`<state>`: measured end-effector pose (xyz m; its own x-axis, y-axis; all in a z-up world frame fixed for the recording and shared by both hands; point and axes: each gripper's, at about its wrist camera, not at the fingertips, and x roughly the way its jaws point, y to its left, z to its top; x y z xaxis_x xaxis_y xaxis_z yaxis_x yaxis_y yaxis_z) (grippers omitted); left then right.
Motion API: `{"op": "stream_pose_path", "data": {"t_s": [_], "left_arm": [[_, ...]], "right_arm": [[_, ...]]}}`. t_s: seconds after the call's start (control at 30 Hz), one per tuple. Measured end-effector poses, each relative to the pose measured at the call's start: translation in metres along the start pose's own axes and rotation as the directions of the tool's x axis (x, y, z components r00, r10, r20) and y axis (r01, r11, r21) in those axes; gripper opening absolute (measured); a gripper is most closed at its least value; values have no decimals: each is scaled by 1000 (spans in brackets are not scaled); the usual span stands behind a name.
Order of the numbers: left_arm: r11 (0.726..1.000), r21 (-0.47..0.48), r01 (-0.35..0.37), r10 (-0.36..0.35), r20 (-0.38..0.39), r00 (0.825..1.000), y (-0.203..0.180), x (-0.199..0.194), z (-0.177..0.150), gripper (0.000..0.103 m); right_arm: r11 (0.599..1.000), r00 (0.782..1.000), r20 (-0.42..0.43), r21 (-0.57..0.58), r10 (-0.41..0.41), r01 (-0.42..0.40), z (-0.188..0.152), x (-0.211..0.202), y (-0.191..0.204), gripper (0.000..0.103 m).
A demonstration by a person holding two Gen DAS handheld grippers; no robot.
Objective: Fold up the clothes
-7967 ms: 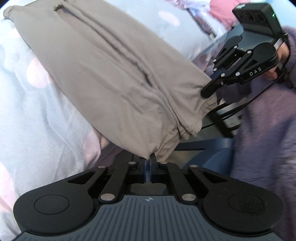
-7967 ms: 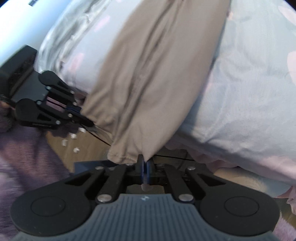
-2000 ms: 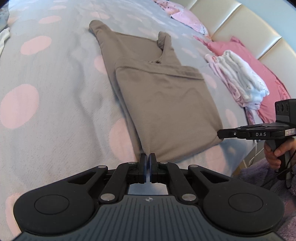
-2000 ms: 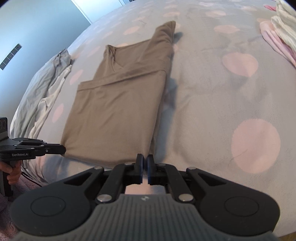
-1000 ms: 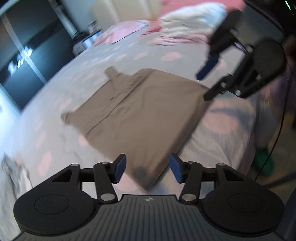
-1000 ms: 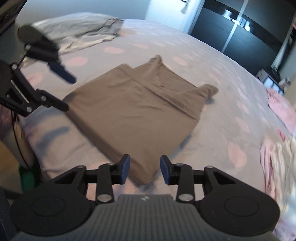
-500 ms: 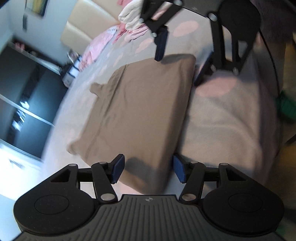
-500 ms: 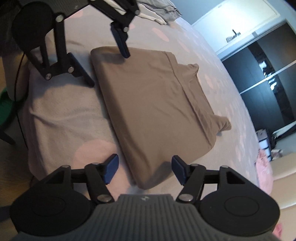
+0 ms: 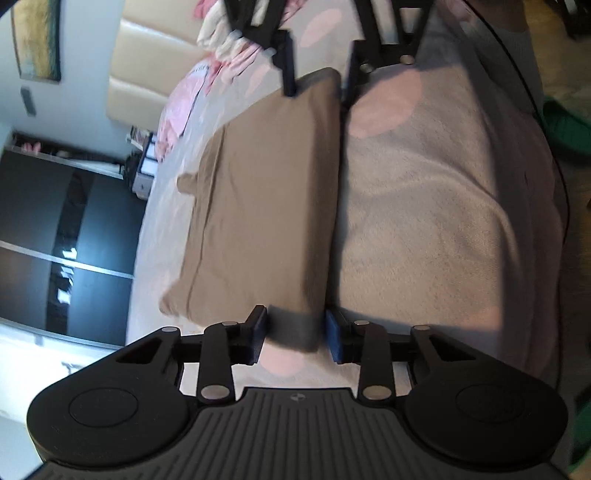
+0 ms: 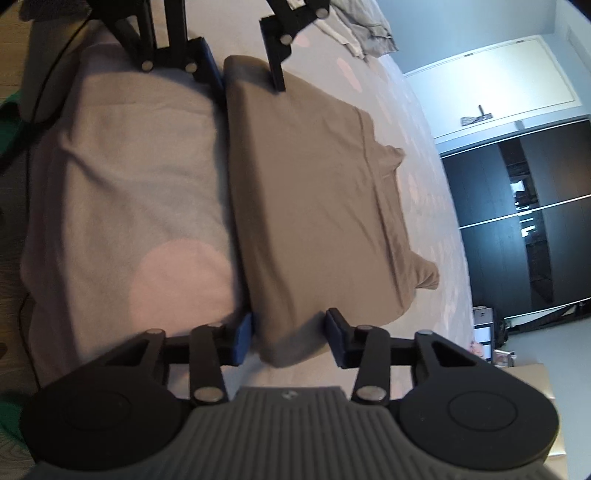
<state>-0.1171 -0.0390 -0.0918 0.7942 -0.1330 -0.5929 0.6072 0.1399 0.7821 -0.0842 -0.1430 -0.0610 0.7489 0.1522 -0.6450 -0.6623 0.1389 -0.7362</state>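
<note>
No readable writing or brand marks in either current view. No containers clearly made out; small boxes by the dark wardrobe (image 10: 546, 221) are too small to read.

Folded brown garment (image 9: 266, 206) lies flat on the grey bedspread with pink dots (image 9: 424, 229), near the bed's edge. Pink and white clothes pile (image 9: 221, 48) sits beyond it by the cream headboard (image 9: 147, 74); grey crumpled clothes (image 10: 365, 33) at the other end.

Left gripper (image 9: 297, 336) straddles one near corner of the garment. Its jaws have just been closing, cloth corner between them, pads not visibly pressing, gaps showing both sides.

Right gripper (image 10: 290, 339) straddles the opposite near corner. Jaws also just been closing, cloth between them, left pad close to the fabric edge, right pad apart from it. Not clamped.
</note>
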Motion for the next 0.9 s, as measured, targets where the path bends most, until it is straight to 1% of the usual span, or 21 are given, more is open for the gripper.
{"op": "stream_pose_path", "data": {"t_s": [0.07,0.1,0.2,0.3,0.4,0.43,0.47,0.5,0.57,0.63,0.7,0.73,0.8,0.9], "left_arm": [[1000,3,1,-1,2,1000,-2,2,0,31],[1000,26,-11,11,7,1000,-6,4,-1,31],[997,64,-44,42,22,999,-11,12,-1,31],[994,74,-82,79,46,996,-13,19,0,31],[990,71,-122,117,66,991,-14,27,3,28],[989,68,-128,124,65,990,-13,28,5,25],[991,59,-123,119,63,991,-10,26,5,21],[992,49,-117,114,60,992,-7,25,6,20],[995,25,-100,98,55,994,1,19,7,14],[997,-19,-74,75,55,996,14,11,9,13],[997,-69,-36,40,54,998,26,1,11,12],[996,-90,-17,22,55,998,32,-4,11,11],[995,-96,21,-15,59,998,42,-13,12,11],[992,-84,90,-86,54,995,51,-29,14,11]], "right_arm": [[1000,1000,4,-2,8,-8,1,-1,-1,45],[1000,1000,3,-11,7,-7,2,1,0,45],[998,1000,11,-52,-24,25,4,10,7,45],[998,998,20,-40,-53,54,5,15,9,44],[994,994,43,-49,-99,101,5,19,12,42],[992,993,47,-46,-111,114,6,20,12,40],[991,991,49,-42,-123,125,6,20,12,35],[990,990,50,-39,-130,132,7,19,11,31],[989,989,49,-34,-142,144,7,16,9,26],[990,989,52,-11,-141,142,7,10,3,22],[993,992,47,32,-118,117,10,4,-7,17],[994,994,47,54,-101,98,12,0,-12,16],[995,997,48,77,-68,65,12,-10,-19,15],[992,999,53,124,1,-7,14,-28,-30,15]]}}
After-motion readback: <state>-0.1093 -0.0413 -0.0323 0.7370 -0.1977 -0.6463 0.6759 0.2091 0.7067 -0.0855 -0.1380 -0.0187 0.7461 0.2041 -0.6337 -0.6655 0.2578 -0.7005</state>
